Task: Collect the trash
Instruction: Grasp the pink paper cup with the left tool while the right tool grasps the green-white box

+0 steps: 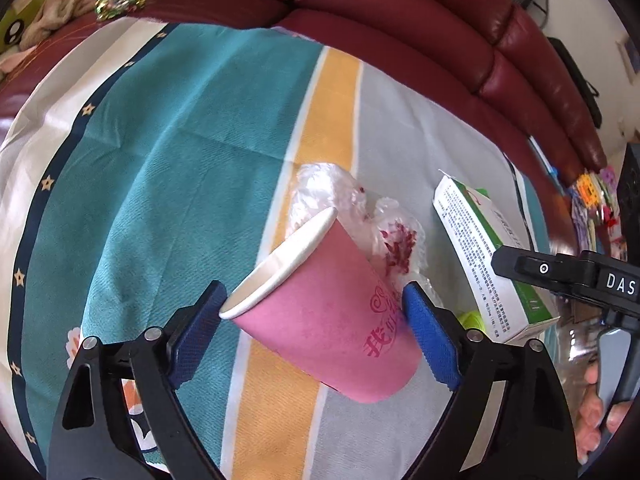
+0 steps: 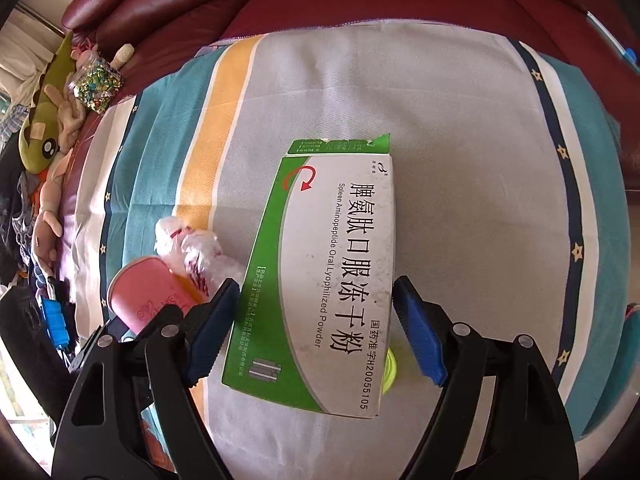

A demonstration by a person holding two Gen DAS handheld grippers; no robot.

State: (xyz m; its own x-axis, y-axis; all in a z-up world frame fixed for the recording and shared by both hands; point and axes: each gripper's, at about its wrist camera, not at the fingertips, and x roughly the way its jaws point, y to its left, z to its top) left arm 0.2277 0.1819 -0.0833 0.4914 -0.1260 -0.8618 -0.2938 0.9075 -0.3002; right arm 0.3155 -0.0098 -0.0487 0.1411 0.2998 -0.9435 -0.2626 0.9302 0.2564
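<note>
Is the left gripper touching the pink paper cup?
Touching. The left wrist view shows the left gripper with both blue fingers pressed against the pink paper cup, one at its rim, one at its side.

Trash lying on the striped sheet

A pink paper cup (image 1: 320, 312) is tilting on its side, rim leftward, against a crumpled clear plastic bag (image 1: 360, 216); a green-and-white medicine box (image 2: 324, 280) is lying flat just beside them.

Black tool (image 1: 314, 312) frames, blue ribbed pads (image 1: 430, 338), silver screws (image 1: 153, 334)
</note>
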